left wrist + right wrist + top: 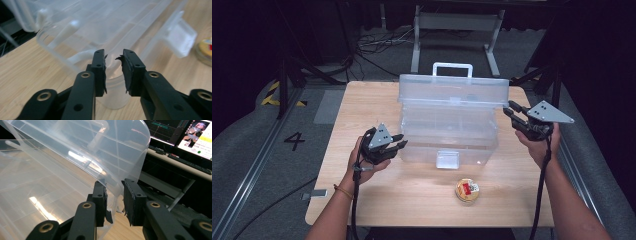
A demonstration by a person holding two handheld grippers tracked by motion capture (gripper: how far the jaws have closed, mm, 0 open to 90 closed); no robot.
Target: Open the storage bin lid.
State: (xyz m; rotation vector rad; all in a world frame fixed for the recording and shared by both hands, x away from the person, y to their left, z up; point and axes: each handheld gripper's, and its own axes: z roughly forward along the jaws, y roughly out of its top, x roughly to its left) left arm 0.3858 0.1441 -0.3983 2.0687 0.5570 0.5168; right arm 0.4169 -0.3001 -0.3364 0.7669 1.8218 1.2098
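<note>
Clear plastic box [447, 130] stands near the middle of the wooden counter [362, 200], with its lid [452, 90] swung up and back so that the white carry handle [452, 66] sticks up at the far side. A small white latch [447, 159] hangs on the near wall of the box.

At the box's left end, the left gripper [398, 141] points toward the near corner. In the left gripper view, its jaws stand a little apart just before the rounded corner of the box [75, 32], with only a narrow gap between the pads and nothing pinched there; it is released.

At the other end, the right gripper [510, 111] is raised to the lid's right edge. In the right gripper view, the curved edge of the lid [105, 152] runs down into the gap between the two jaws. The pads [130, 195] stand slightly off the plastic on both sides rather than pressing on it, so this gripper is also released, with the lid edge between its jaws.

On the near part of the counter, in front of the box and well apart from both grippers, lies a small round tin [467, 190] with a yellow and red top. It also shows at the right edge of the left gripper view [205, 50].
</note>
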